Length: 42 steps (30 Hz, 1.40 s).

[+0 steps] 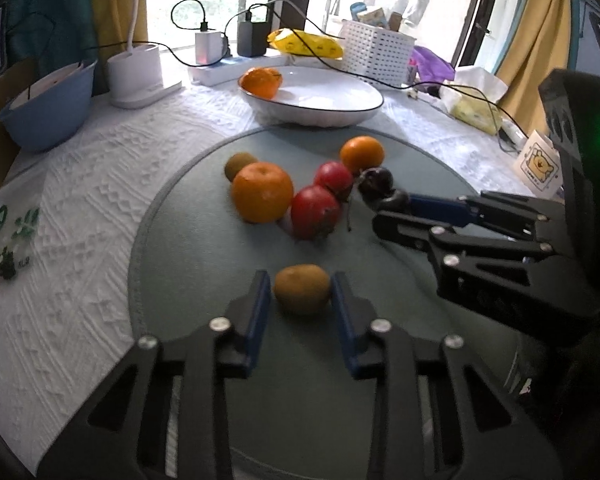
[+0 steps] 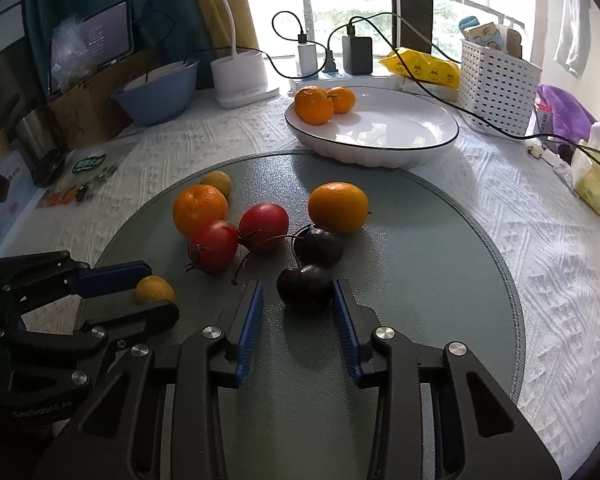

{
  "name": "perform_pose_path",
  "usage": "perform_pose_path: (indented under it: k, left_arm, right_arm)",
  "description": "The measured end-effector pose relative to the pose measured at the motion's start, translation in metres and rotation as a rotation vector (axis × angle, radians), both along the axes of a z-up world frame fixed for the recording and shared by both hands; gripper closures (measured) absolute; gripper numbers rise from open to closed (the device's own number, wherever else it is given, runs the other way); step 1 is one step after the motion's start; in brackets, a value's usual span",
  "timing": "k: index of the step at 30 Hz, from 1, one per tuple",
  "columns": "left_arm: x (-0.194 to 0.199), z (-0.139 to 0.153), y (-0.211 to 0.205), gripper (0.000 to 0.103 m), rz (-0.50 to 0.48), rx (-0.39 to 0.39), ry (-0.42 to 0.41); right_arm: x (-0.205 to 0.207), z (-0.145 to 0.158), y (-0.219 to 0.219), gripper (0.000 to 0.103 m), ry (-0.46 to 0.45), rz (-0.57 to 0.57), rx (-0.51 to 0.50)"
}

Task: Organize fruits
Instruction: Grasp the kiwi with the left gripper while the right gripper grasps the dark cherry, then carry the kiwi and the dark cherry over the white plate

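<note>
Left wrist view: our left gripper [image 1: 301, 294] fingers pinch the kiwi [image 1: 302, 288] dead ahead; right gripper [image 2: 298, 298] fingers clasp the dark cherry [image 2: 305, 286]; plate [image 2: 440, 140] lies beyond.

A: What does the right gripper [image 2: 298, 296] hold?

B: Its blue pads are closed on a dark plum [image 2: 305, 286], on the mat [image 2: 440, 280].

A: And near this plum?

B: Another plum [image 2: 320, 246] just behind, two red fruits [image 2: 236, 236] at its left. The plate [image 2: 400, 140] with two oranges [image 2: 322, 103] stands far behind.
</note>
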State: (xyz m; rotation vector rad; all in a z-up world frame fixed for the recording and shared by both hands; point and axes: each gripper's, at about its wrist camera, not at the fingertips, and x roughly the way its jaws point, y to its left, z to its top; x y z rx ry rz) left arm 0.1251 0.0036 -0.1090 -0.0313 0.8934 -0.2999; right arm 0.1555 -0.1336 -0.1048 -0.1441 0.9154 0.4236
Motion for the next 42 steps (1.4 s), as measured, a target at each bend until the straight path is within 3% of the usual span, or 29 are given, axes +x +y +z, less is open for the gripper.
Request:
perform_pose_path:
  k: [19,42]
  left_arm:
    - [-0.002,0.012,-0.004,0.073,-0.006,-0.004,-0.016]
    - [0.019,0.042,-0.002,0.073,-0.014,0.024,-0.097]
  right_arm:
    - [-0.012,0.015,-0.003,0.073,-0.045,0.023,0.033]
    - [-0.011,0.043,-0.012,0.073,-0.115,0.014,0.054]
